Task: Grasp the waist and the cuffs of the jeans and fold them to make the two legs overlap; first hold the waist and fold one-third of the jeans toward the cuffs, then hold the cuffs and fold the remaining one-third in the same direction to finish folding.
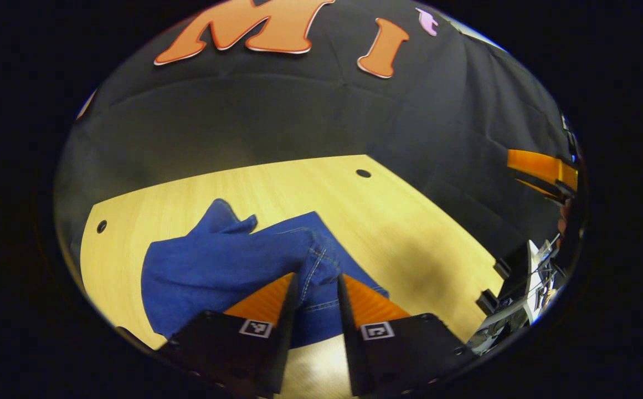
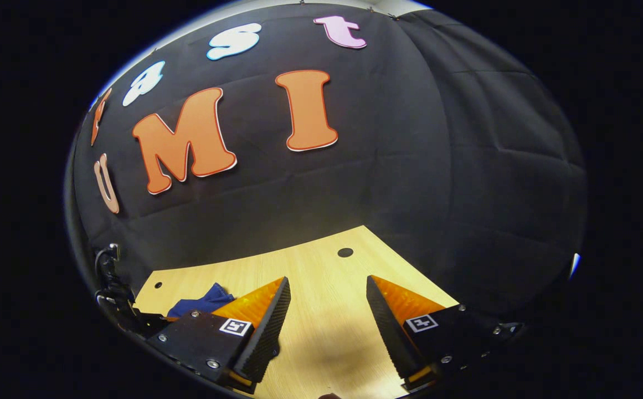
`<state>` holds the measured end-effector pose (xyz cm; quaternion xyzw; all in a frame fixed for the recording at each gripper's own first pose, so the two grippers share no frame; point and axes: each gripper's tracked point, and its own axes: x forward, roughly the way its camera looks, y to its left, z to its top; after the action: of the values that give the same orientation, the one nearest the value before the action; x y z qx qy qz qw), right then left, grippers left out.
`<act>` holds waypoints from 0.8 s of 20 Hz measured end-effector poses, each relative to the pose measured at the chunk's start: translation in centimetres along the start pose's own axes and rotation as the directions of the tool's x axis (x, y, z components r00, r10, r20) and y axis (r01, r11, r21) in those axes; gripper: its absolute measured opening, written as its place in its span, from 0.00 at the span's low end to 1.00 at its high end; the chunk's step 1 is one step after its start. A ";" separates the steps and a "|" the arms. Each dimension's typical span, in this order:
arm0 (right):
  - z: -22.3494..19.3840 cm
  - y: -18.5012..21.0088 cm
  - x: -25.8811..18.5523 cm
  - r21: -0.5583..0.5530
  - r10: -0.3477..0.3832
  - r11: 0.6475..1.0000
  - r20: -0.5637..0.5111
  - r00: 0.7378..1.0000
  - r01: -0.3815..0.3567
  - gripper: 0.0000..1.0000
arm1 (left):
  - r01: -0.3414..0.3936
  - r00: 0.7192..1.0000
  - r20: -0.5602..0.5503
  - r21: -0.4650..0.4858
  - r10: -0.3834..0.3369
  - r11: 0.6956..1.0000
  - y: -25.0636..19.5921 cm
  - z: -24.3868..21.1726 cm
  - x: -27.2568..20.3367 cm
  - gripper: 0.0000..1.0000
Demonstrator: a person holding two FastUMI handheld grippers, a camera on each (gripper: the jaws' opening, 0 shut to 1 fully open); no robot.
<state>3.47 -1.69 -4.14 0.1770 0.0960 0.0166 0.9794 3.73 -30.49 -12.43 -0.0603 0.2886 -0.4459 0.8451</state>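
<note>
In the left gripper view, the jeans (image 1: 227, 260) lie bunched on the wooden table (image 1: 410, 233), and the left gripper (image 1: 318, 288) pinches a stitched fold of denim between both fingers. Over in the right gripper view, the right gripper (image 2: 327, 310) hangs wide apart above bare tabletop, the jeans off to its left.

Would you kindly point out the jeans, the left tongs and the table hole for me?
jeans (image 1: 216, 260): left gripper view, on the bunched denim left of the seam.
left tongs (image 1: 318, 280): left gripper view, midway between the fingertips.
table hole (image 1: 363, 173): left gripper view, on the hole's centre.
</note>
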 end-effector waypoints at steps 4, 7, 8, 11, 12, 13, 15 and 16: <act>0.9 2.9 0.3 -0.045 0.049 0.998 0.030 0.998 -0.048 0.86 | -0.040 0.989 0.143 0.070 0.029 0.997 -0.4 4.9 -3.4 0.87; 2.3 5.3 0.1 -0.092 0.084 0.993 0.075 0.994 -0.077 0.86 | -0.103 0.965 0.250 0.078 0.081 0.992 0.4 8.6 -7.2 0.94; 2.9 6.1 0.0 -0.112 0.099 0.990 0.094 0.991 -0.088 0.86 | -0.132 0.951 0.292 0.075 0.105 0.988 1.0 10.1 -8.5 0.96; 4.6 8.8 -0.5 -0.172 0.137 0.979 0.150 0.979 -0.110 0.87 | -0.224 0.900 0.396 0.055 0.185 0.973 3.3 13.7 -13.1 0.96; 5.1 9.7 -0.7 -0.185 0.156 0.975 0.166 0.974 -0.125 0.87 | -0.251 0.881 0.424 0.048 0.208 0.967 4.0 14.8 -14.6 0.96; 5.6 10.7 -1.0 -0.198 0.171 0.971 0.182 0.968 -0.134 0.87 | -0.278 0.863 0.449 0.042 0.230 0.960 4.5 15.5 -16.1 0.96; 6.9 12.5 -1.6 -0.225 0.200 0.963 0.220 0.955 -0.150 0.87 | -0.323 0.826 0.497 0.027 0.268 0.946 5.5 16.8 -18.7 0.96; 7.7 13.5 -2.0 -0.241 0.217 0.958 0.250 0.943 -0.157 0.87 | -0.345 0.806 0.517 0.015 0.288 0.939 5.9 17.2 -20.1 0.95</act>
<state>3.05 8.17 8.05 0.0775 -0.0602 0.0959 0.9905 8.58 -13.82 8.40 -0.0806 0.0374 -0.2821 0.9553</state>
